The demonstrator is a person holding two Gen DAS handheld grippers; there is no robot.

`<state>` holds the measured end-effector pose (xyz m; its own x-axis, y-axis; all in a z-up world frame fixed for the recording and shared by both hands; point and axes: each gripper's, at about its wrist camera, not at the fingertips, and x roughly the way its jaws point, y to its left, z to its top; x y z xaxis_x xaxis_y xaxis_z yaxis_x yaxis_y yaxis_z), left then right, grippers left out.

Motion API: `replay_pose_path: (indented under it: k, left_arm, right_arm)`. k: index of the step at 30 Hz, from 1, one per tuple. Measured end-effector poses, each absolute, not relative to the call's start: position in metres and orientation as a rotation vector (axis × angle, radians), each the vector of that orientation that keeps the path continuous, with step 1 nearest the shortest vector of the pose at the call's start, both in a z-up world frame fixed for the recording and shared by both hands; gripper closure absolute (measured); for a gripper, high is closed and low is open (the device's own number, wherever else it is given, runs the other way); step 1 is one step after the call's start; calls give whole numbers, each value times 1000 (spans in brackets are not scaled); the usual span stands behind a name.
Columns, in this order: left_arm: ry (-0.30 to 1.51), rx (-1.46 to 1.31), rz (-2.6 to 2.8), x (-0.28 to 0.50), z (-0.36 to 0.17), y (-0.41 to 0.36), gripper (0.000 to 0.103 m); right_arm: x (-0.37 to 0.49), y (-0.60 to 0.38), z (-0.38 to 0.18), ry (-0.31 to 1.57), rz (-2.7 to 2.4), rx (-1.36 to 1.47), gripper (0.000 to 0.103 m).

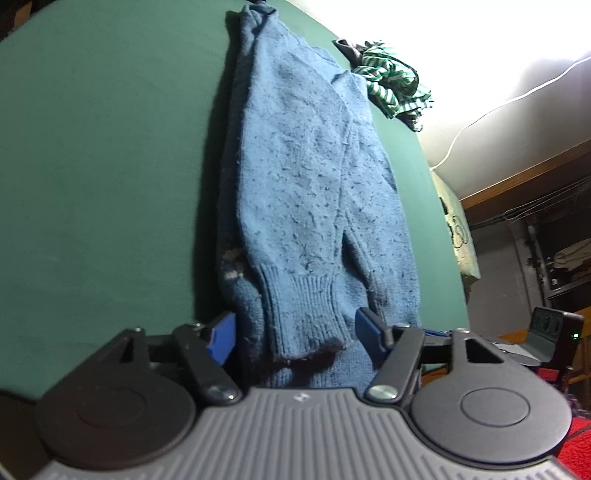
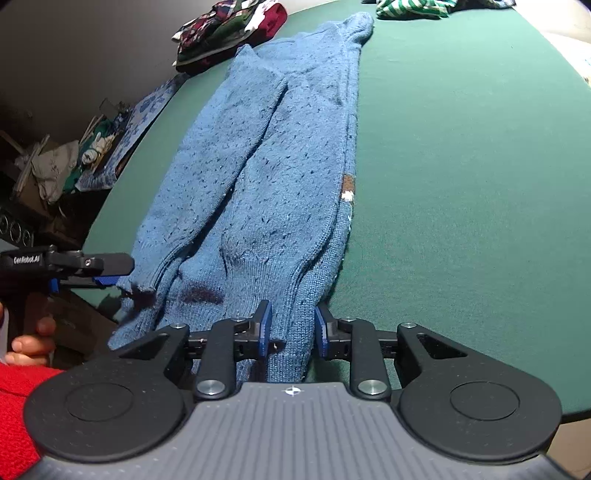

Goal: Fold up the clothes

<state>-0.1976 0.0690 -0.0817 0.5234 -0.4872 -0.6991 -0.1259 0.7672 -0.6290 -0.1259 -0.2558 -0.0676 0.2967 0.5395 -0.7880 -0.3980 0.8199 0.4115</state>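
A blue knitted sweater [image 1: 314, 177] lies lengthwise on the green table [image 1: 92, 184], its sleeves folded in over the body. In the left wrist view my left gripper [image 1: 295, 336] straddles the ribbed cuff at the near end. Its jaws stand wide and the cloth lies flat between them. The right wrist view shows the same sweater [image 2: 266, 166], with my right gripper [image 2: 292, 330] closed on a raised ridge of its near hem, both pads against the cloth. The left gripper [image 2: 110, 273] appears there at the sweater's left corner, held by a hand [image 2: 31, 339].
A crumpled green-and-white striped garment [image 1: 395, 77] lies at the far end of the table. A pile of folded clothes [image 2: 229, 29] sits at the far left edge. Clutter [image 2: 74, 162] fills the floor left of the table. Bare green surface [image 2: 461, 184] spreads right of the sweater.
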Motion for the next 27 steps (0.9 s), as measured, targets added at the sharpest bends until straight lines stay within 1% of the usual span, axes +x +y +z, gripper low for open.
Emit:
replay_pose_path:
  k: [1,3,4,5,6,8,11,15,17,20,22,24,27]
  left_arm:
    - [1019,-671,-229,-198,-81,68,40]
    - [1027,-636,-211,-198,-78,65,48]
    - [1029,-625,-204,-198,-78,64,49]
    - [1031,-619,-197,-198,-78,64,53]
    - [1034,-611,-187,-198,-78,63,58]
    - [1044,-588,-165,-197,-77,62,65]
    - [1061,-542,-138,-195,-74,58,71]
    - [1088,-476,-107,-191,-71,50,71]
    - [1100,-449,-95,-189,-70,46,71]
    - [1109,-430,-82,-187,-69,42,69]
    - [1112,-420,-74,-186,-68,40,67]
    - [1114,-406,-64,-186,-68,39,62]
    - [1116,-390,-56,-186,-67,37,61]
  right_arm:
    - [-126,-254,-67,1104,627,133,78]
    - [-127,-251,-66,1101,627,113,78]
    - [-127,-250,-66,1101,628,107,78]
    - [-126,-249,-66,1101,627,105,79]
    - [-127,-248,-66,1100,627,100,79]
    - [-127,-246,-65,1099,625,86,79]
    - [-128,-242,-64,1096,623,64,79]
    - [-128,-236,-63,1100,620,29,79]
    - [-129,-231,-61,1096,624,-4,75]
    - [-130,-227,-61,1093,631,-37,71]
    - [-130,-226,-61,1095,630,-45,70]
    - [-129,-226,-61,1101,626,-43,71]
    - [-127,-226,-61,1113,619,-35,70]
